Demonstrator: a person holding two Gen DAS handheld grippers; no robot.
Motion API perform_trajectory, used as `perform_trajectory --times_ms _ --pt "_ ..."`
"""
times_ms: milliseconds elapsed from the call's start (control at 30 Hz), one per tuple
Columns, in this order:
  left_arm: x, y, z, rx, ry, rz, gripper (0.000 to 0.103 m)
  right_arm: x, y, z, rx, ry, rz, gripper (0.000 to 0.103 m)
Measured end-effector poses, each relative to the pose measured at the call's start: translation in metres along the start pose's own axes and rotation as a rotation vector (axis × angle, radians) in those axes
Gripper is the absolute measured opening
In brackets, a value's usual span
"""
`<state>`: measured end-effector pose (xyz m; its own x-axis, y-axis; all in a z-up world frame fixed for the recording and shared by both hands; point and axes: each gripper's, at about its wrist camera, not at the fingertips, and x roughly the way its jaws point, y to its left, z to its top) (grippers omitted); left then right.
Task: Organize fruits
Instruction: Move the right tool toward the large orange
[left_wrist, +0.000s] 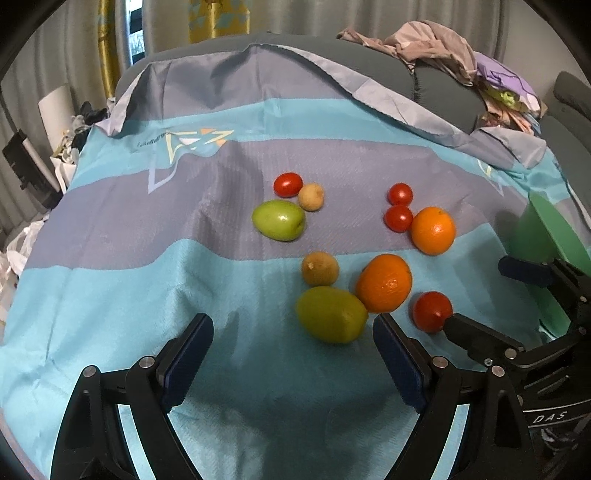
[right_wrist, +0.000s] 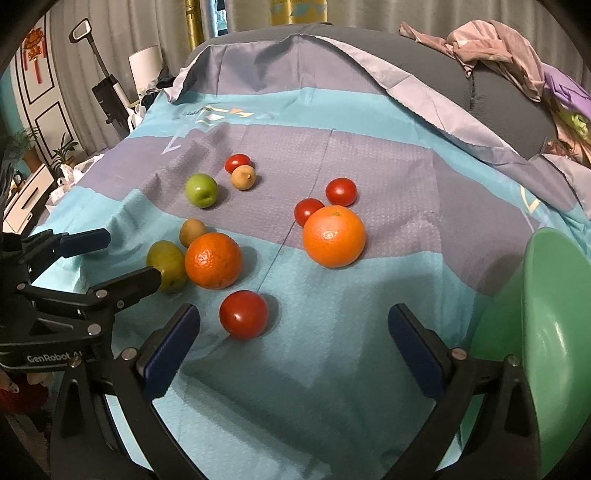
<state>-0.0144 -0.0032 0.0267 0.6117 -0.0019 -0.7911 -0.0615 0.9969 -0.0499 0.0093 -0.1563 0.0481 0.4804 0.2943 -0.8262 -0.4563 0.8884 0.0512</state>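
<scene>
Left wrist view: the left gripper (left_wrist: 291, 350) hangs wide open and empty over the striped blue-and-grey bedsheet (left_wrist: 110, 280); a yellow-green oval fruit (left_wrist: 330, 314) lies at 1 o'clock. Right wrist view: the right gripper (right_wrist: 293, 343) gapes empty, a round red tomato (right_wrist: 243, 314) at 11 o'clock, a green plastic bowl (right_wrist: 554, 332) at 3 o'clock.

Left gripper (left_wrist: 291, 354): we see jaws wide apart, empty.
Right gripper (right_wrist: 293, 345): jaws wide apart, empty, right of left.

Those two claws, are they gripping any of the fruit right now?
No. The left claw and right claw are both open and empty.
</scene>
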Motion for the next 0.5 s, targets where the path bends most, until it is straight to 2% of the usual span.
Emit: perform_trajectory --times_ms 500 --pt "-0.0081 0.0000 0.0007 -0.009 -0.005 0.006 0.089 -0.0086 -0.0022 0.0015 0.032 -0.011 0.038 0.103"
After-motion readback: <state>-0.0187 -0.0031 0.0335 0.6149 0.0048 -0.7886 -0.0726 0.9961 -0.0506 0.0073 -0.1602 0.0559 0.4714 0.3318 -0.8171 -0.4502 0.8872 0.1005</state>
